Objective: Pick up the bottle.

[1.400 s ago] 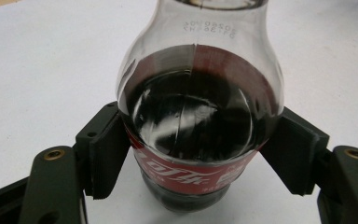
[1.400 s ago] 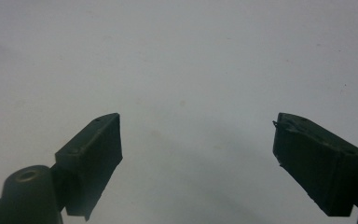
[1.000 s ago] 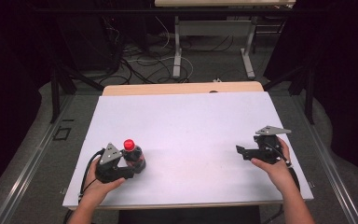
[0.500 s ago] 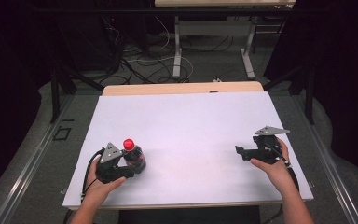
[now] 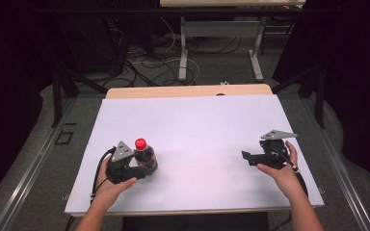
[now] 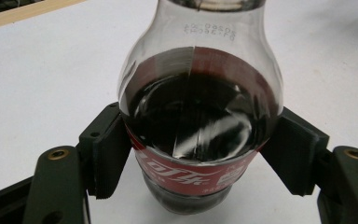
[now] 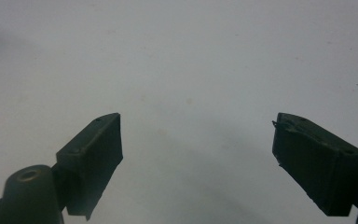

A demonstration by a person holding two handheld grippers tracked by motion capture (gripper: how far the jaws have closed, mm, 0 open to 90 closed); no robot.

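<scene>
Bottle (image 6: 199, 126): clear, dark brown cola, red label w/ white lettering, red cap (image 5: 140, 143). Grippers (image 5: 137, 166) (image 7: 198, 163): black jaws, grey top plates. Table (image 5: 207, 125): plain white, light wood far edge.

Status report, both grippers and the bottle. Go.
Left gripper shut on bottle, bottle upright on table. Right gripper open, nothing between its jaws, well apart from bottle. Nothing in the way.
</scene>
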